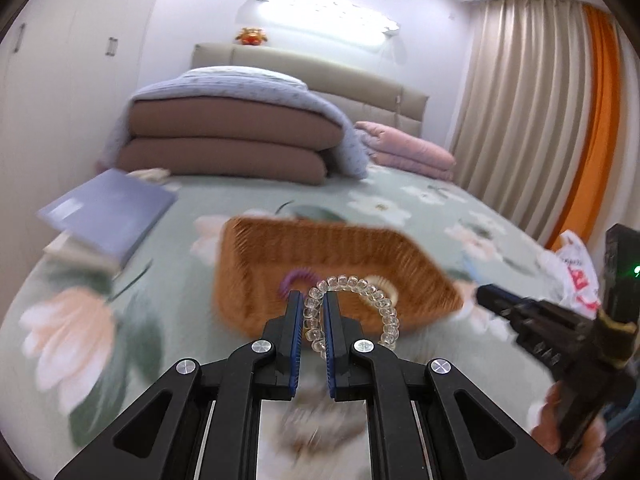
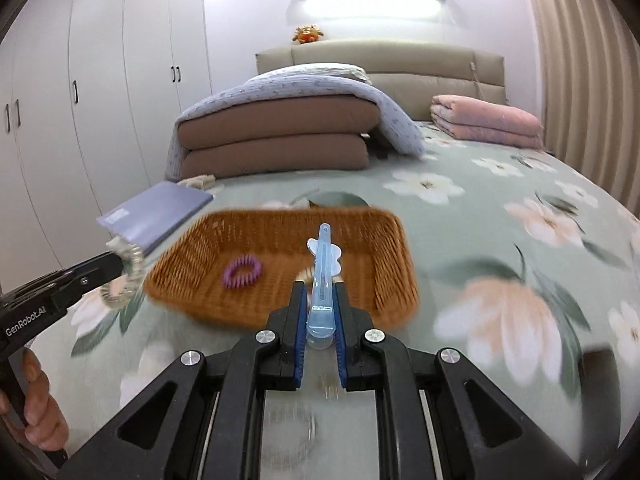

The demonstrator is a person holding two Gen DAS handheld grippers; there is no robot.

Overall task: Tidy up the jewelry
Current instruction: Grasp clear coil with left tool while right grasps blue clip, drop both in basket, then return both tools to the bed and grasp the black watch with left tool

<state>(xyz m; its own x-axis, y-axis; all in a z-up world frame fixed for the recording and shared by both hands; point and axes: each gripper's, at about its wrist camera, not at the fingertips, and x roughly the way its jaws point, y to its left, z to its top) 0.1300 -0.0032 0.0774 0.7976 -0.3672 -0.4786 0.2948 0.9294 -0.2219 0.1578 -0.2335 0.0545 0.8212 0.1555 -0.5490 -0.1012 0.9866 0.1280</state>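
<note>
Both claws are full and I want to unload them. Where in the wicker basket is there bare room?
The wicker basket floor is bare at its right end and left of the purple hair tie. The near middle is crowded: a pale ring-shaped item lies there, mostly hidden.

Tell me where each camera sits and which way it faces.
Left wrist: on the left gripper, looking along its jaws over the bed toward the wicker basket; jaws shut on a clear bead bracelet; the right gripper shows at right.
Right wrist: on the right gripper, facing the same basket; jaws shut on a blue hair clip; the left gripper and a hand show at left.
Shared: basket, purple hair tie, folded bedding, headboard.
</note>
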